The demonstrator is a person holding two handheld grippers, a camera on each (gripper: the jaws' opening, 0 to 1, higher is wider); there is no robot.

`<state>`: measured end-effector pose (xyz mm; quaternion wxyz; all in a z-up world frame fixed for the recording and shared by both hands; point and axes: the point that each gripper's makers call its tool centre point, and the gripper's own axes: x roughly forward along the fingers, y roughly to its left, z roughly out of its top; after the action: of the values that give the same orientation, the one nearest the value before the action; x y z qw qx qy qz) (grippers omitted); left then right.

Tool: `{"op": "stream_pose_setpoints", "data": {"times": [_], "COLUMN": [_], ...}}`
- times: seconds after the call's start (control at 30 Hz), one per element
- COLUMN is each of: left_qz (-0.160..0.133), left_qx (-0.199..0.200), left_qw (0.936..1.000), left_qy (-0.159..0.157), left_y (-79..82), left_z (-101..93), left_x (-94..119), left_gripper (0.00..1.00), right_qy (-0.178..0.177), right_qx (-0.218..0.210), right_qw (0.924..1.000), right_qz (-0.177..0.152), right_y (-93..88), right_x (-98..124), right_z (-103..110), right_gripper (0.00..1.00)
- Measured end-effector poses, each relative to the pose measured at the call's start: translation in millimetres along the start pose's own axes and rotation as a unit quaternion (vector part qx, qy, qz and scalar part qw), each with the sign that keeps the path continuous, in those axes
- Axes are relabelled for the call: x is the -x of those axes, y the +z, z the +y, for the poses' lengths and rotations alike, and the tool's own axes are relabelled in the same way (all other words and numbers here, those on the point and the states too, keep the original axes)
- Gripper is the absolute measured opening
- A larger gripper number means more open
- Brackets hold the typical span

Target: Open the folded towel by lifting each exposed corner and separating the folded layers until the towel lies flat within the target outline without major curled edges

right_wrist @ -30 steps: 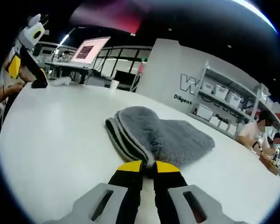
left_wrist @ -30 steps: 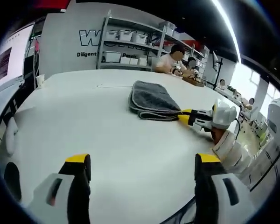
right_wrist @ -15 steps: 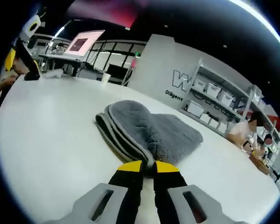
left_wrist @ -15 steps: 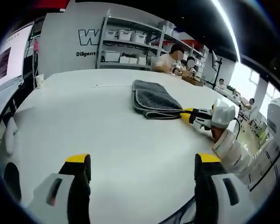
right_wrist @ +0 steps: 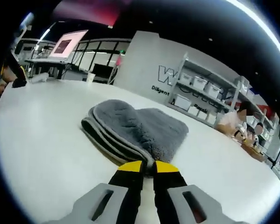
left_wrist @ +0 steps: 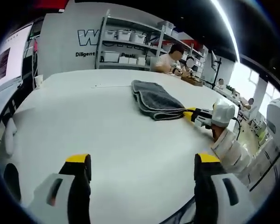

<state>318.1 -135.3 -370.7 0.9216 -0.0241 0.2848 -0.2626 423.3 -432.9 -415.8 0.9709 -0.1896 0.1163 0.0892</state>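
The folded grey towel (right_wrist: 135,130) lies on the white table (right_wrist: 42,154), its long axis running away from the right gripper (right_wrist: 148,167) toward the shelving (right_wrist: 203,95), folded edges stacked along its left side. That gripper's jaws are pinched together on the near corner, which hides the corner's tip. The left gripper (left_wrist: 137,163) hovers wide open and empty, well short of the towel (left_wrist: 156,99).

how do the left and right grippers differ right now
The left gripper has its jaws spread wide apart over bare white table, holding nothing; the right gripper has its jaws shut on a corner of the grey towel. The left gripper sits well back from the towel, while the right gripper touches it at its near edge. Both have black jaws with yellow tips.
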Motion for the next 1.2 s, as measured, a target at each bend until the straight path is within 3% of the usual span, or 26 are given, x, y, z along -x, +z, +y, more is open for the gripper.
{"op": "stream_pose_setpoints", "data": {"times": [0.47, 0.87, 1.1, 1.2], "left_qz": [-0.004, 0.001, 0.001, 0.001], "left_qx": [0.002, -0.001, -0.001, -0.001], "left_qw": [1.0, 0.9999, 0.9999, 0.9999], "left_qy": [-0.007, -0.012, -0.015, -0.015], "left_y": [2.6, 0.9, 0.4, 0.0], "left_z": [-3.4, -7.3, -9.1, -9.5], "left_x": [-1, -2, -2, -2], "left_gripper": [0.96, 0.99, 0.99, 0.99], "right_qy": [-0.071, -0.1, -0.126, -0.132], "right_qx": [-0.03, -0.055, -0.047, -0.048], "right_qw": [0.997, 0.9931, 0.9905, 0.99], "right_qz": [0.014, 0.025, 0.031, 0.012], "right_y": [-9.3, -17.2, -15.5, -7.4], "right_x": [7, 13, 19, 23], "right_z": [-33, -45, -51, -52], "right_gripper": [0.02, 0.03, 0.16, 0.18]}}
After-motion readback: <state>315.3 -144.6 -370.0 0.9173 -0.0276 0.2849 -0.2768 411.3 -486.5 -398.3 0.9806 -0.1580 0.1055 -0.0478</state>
